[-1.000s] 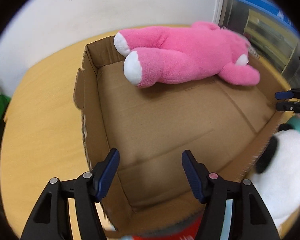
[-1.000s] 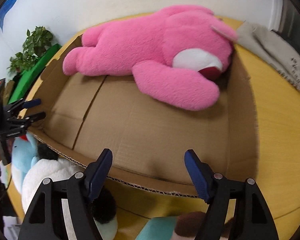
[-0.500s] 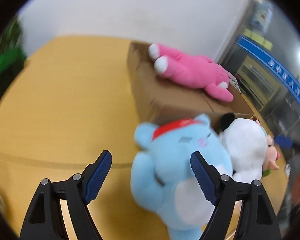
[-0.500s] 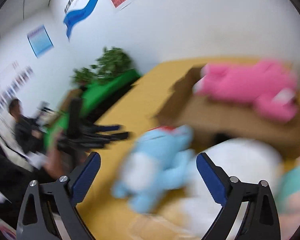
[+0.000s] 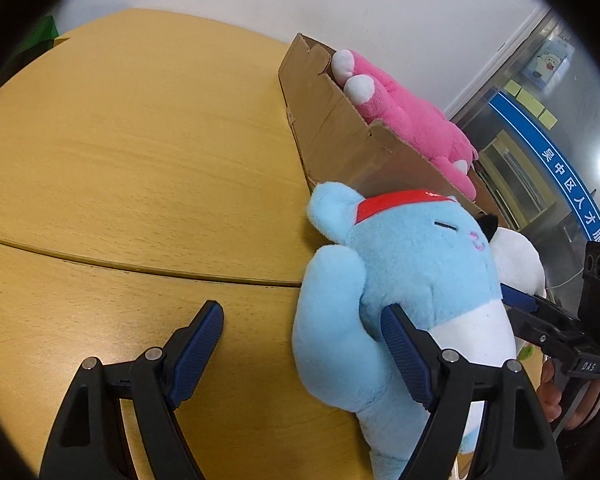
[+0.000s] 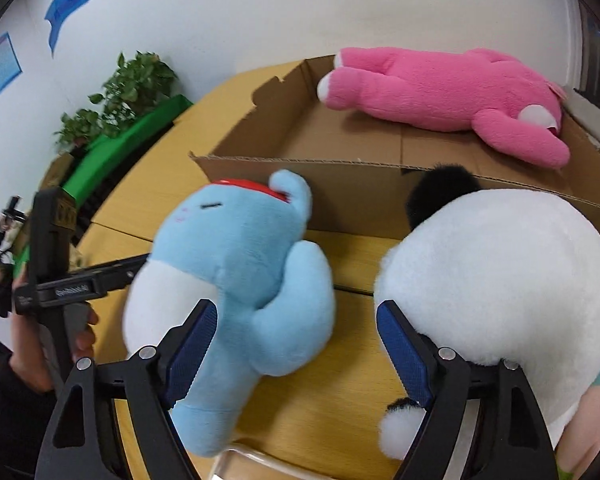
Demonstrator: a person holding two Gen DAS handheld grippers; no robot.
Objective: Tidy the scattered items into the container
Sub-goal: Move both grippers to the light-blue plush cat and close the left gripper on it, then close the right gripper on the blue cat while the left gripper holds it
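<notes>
Left wrist view first: the left gripper (image 5: 302, 348) has its fingers spread wide with nothing clamped. Bare worktop (image 5: 140, 152) sits between them, and the right-hand finger (image 5: 406, 354) is pushed up against the belly of the blue plush (image 5: 404, 280), which fills the lower right of the frame. Behind it, upper right, is the cardboard box (image 5: 336, 136) with the pink plush (image 5: 412, 120) already lying inside. A sliver of the white plush (image 5: 518, 258) pokes out at the right edge, next to the other tool.

Right wrist view: the right gripper (image 6: 296, 350) is apart too, but its fingers are closing in right now. The blue plush (image 6: 236, 280) overlaps the left finger, and one of its arms hangs into the gap. The white plush (image 6: 496, 280) bulges over the right finger at lower right. I can't see the fingers pressing on either toy. The box (image 6: 340, 196) runs across the middle, and the pink plush (image 6: 440, 92) is at the top. The left gripper (image 6: 138, 264) comes in from the left edge, touching the blue plush.

What worries me — both tools are on the same blue toy from opposite sides, so they could tug it against each other or knock fingers. The right one closing between two soft toys might just pinch a floppy arm, and the plush would dangle and slip on the lift. Also the box wall is right behind — drag low and you shove the box instead of clearing the rim.
</notes>
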